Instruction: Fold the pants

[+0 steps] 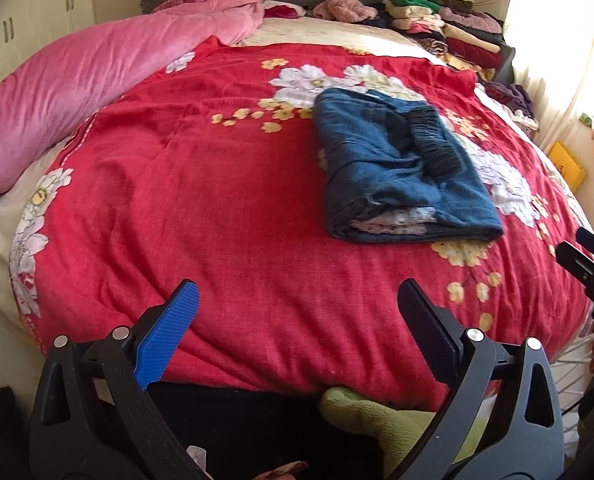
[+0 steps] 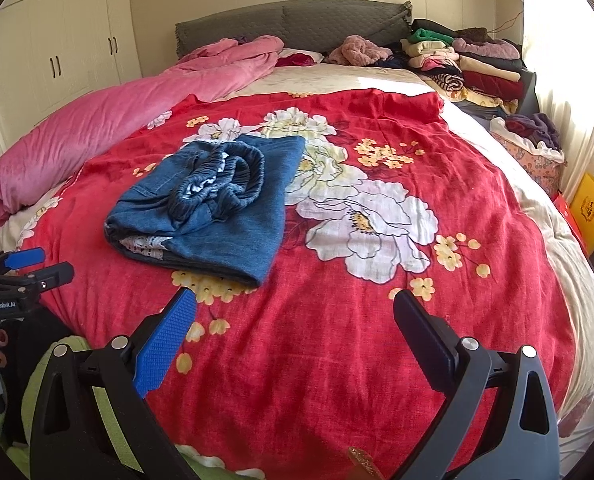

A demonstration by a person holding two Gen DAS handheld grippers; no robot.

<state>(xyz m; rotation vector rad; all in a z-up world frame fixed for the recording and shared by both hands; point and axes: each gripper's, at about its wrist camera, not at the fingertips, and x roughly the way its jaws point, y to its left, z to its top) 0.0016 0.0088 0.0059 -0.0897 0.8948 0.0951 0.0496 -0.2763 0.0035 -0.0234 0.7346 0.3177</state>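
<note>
Blue denim pants (image 1: 401,172) lie folded into a compact bundle on the red floral blanket (image 1: 217,208), elastic waistband on top. In the right wrist view the pants (image 2: 213,204) sit to the left of centre. My left gripper (image 1: 297,292) is open and empty, held back over the near edge of the bed, well short of the pants. My right gripper (image 2: 293,300) is open and empty, near the bundle's front right corner but apart from it. The left gripper (image 2: 29,268) also shows at the left edge of the right wrist view, and the right gripper (image 1: 589,256) at the right edge of the left one.
A pink duvet (image 1: 97,68) lies along the bed's left side. Stacks of folded clothes (image 2: 469,60) sit at the far right by the grey headboard (image 2: 293,20). A yellow box (image 2: 591,208) stands on the floor at the right. Green cloth (image 1: 377,412) lies below the bed's near edge.
</note>
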